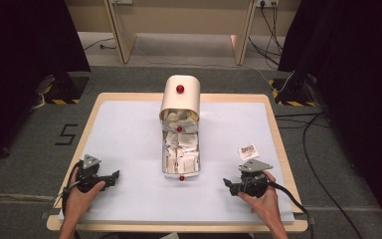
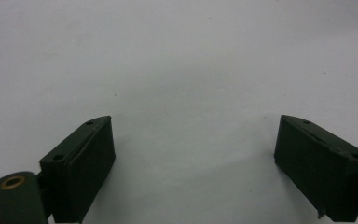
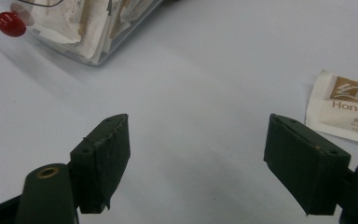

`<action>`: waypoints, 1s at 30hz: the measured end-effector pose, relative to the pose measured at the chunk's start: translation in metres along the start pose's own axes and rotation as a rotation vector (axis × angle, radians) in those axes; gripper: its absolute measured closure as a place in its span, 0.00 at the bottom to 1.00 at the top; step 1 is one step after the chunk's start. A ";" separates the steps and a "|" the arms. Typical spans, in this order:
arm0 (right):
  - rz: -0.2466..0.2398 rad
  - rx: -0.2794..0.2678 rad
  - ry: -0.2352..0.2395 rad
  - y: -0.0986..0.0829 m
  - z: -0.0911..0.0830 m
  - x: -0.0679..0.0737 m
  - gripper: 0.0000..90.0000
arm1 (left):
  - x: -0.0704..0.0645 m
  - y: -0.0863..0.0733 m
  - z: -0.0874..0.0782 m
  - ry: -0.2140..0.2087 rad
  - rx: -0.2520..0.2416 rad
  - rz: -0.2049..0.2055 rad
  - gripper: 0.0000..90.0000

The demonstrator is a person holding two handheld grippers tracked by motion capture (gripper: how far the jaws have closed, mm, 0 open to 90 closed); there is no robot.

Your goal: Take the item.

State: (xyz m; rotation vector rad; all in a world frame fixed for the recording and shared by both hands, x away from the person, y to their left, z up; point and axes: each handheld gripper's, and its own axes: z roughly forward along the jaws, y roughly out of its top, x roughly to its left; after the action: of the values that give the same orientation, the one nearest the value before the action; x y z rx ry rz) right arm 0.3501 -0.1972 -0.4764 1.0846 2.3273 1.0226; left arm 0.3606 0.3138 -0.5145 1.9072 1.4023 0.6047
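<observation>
Beside right gripper (image 1: 227, 183), one sachet (image 1: 247, 151).

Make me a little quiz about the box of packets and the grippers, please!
1. True or false: the left gripper is holding a packet.
2. Which gripper lies nearer the loose packet on the table: A left, B right?
3. What colour are the knobs on the box?

Key: 1 false, its jaws are open and empty. 2 B. 3 red.
</observation>
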 end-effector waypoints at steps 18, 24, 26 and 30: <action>-0.015 0.024 0.027 -0.015 -0.005 0.012 0.27 | 0.000 0.000 0.000 0.000 0.000 0.000 0.13; -0.012 0.043 0.005 -0.023 -0.007 0.008 0.26 | 0.000 0.000 0.000 0.000 -0.001 0.000 0.13; 0.003 0.040 0.018 -0.025 -0.007 0.007 0.26 | 0.000 0.000 0.000 0.001 -0.001 0.000 0.13; 0.022 0.042 0.025 -0.029 -0.008 0.005 0.26 | 0.000 0.000 0.000 0.000 -0.001 0.000 0.13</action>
State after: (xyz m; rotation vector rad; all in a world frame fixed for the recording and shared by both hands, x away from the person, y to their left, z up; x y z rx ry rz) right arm 0.3277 -0.2100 -0.4931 1.1217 2.3716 1.0052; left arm 0.3606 0.3137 -0.5146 1.9063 1.4020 0.6053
